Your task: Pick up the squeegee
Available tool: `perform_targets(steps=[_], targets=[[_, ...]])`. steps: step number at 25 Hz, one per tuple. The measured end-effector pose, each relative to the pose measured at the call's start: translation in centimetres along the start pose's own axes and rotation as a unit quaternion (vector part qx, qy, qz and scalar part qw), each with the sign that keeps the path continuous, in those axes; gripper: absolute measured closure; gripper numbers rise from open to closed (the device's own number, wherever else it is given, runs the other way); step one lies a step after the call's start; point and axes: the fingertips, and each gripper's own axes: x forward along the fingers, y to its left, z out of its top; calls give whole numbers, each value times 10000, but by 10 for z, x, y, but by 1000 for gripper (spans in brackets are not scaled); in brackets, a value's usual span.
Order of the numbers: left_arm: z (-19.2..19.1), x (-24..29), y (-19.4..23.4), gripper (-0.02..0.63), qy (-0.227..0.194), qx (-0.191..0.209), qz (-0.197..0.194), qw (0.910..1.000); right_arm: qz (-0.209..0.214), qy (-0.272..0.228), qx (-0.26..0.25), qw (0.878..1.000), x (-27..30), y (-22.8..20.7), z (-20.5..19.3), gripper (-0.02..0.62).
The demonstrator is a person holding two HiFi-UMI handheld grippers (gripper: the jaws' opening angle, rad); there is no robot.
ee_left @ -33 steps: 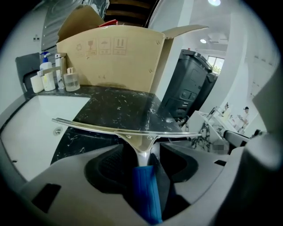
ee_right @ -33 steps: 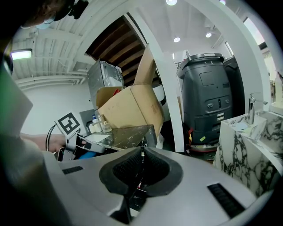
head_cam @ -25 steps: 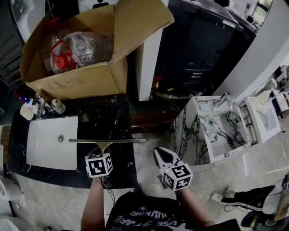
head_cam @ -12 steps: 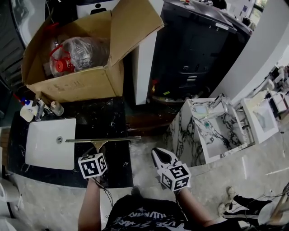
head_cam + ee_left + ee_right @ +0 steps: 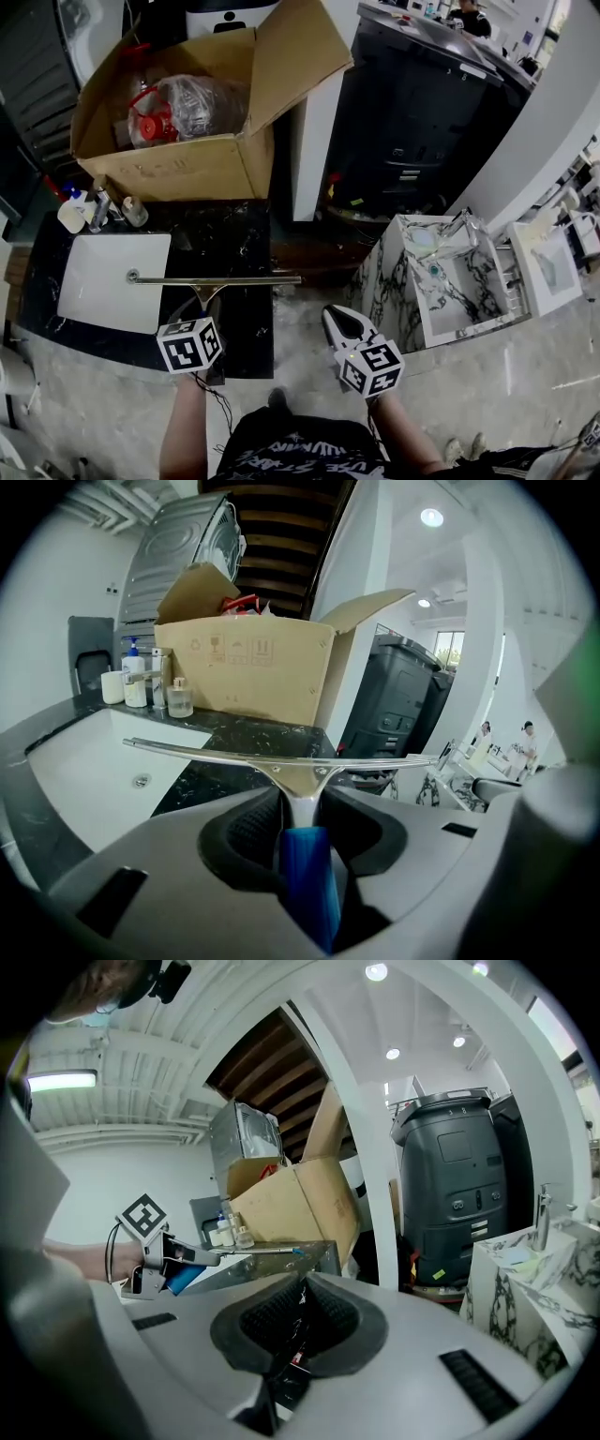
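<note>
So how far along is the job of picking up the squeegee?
Nearly finished, it seems. Done: the left gripper is clamped on the blue handle of the squeegee. In hand: the blade hangs level over the black counter and white sink, apparently clear of both. Left: little, perhaps raising it further. The right gripper is shut and empty, off to the side.
</note>
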Motion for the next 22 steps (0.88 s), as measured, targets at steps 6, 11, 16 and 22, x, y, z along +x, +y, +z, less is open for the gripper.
perform_targets(steps=[6, 11, 16, 22], targets=[[-4, -41, -13, 449, -388, -146, 98, 9991, 229, 6, -46, 9997, -23, 5, -4, 546], [-17, -82, -27, 449, -646, -228, 250, 9973, 451, -85, -116, 9989, -48, 10, -3, 546], [-38, -121, -38, 449, -887, -285, 475, 9945, 798, -221, -107, 9965, -75, 17, -3, 546], [-76, -161, -53, 449, -1022, -454, 654, 9916, 1056, -108, -306, 9939, -107, 28, -19, 546]])
